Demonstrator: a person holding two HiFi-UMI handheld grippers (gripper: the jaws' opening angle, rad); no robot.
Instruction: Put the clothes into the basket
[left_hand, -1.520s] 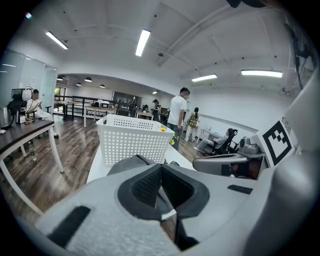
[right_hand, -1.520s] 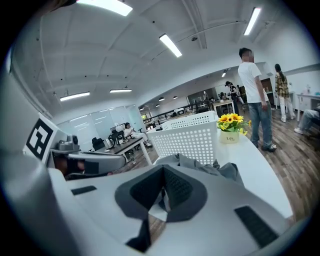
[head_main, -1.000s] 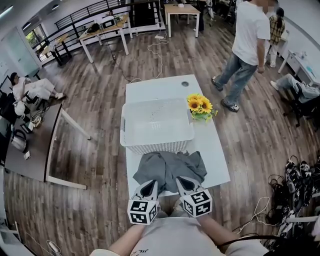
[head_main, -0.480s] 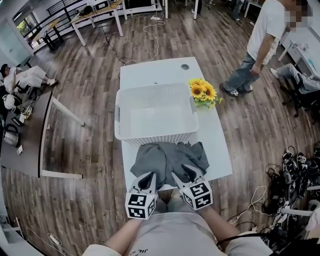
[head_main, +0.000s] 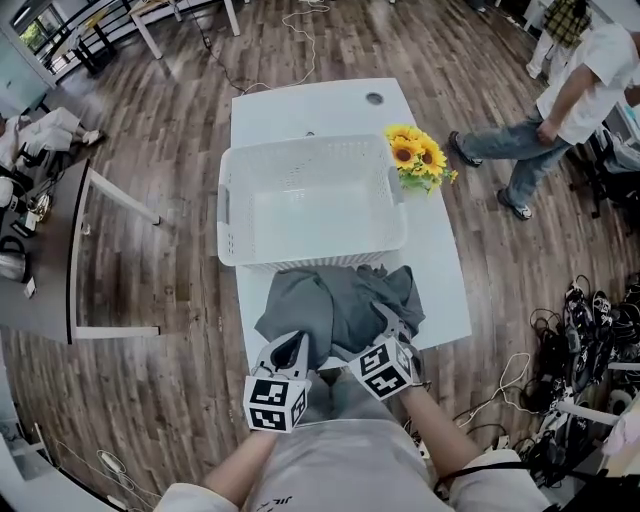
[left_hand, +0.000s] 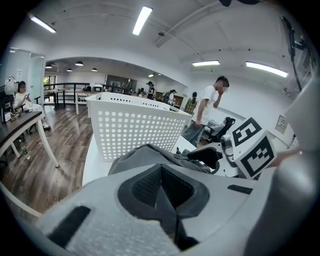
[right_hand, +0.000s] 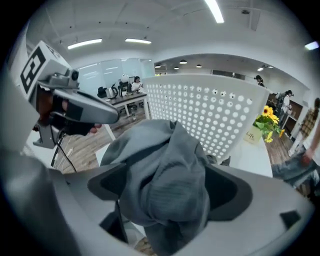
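Clothes of grey cloth lie in a crumpled heap on the near end of the white worktop, just in front of the white perforated basket and touching its near wall; none of the cloth is inside the basket. The left gripper sits at the near left edge of the heap, and in the left gripper view its jaws are closed together, pad against pad; whether any cloth is caught in the seam cannot be told. The right gripper is at the near right part of the heap, tilted down into it. Its jaws have just been opening and now stand wide apart, with a thick bunch of the grey cloth standing up between them, and the pads are not pressing on it. Sunflowers stand on the worktop just beside the basket's far right corner. A person walks across the wooden floor beyond the worktop's right side.
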